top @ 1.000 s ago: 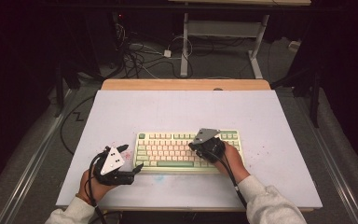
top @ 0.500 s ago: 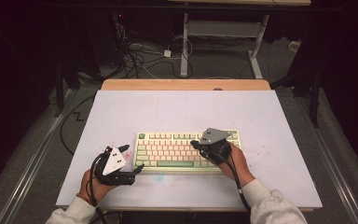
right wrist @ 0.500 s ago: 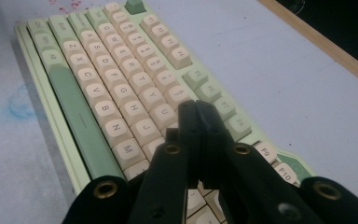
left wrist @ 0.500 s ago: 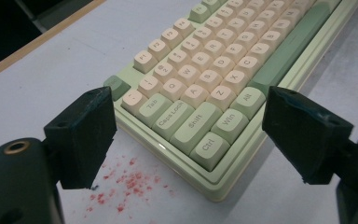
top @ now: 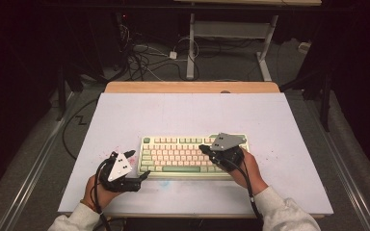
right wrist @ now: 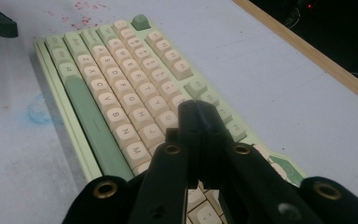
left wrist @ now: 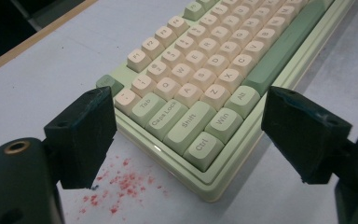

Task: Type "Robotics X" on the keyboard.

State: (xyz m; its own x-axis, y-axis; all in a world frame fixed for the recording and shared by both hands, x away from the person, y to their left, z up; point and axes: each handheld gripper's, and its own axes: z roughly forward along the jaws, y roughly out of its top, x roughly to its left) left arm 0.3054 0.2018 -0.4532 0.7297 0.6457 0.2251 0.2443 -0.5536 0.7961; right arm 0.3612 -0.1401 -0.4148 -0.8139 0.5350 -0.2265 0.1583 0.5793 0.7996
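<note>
High view: left tool [top: 141, 165] spread beside the keyboard [top: 183, 153] corner, right tool [top: 203, 148] pressed together over its keys.

In the high view the keyboard [top: 192, 155] lies on the table [top: 183, 115], a little below the middle of the frame and near its lower edge. My left gripper [top: 139, 166] sits at lower left, just beside the keyboard's left end, over a patch of crumbs [left wrist: 121, 184]. My right gripper [top: 203, 147] rests over the keyboard's right half. Cables [top: 144, 57] lie on the floor behind the table, in the upper part of the frame.
</note>
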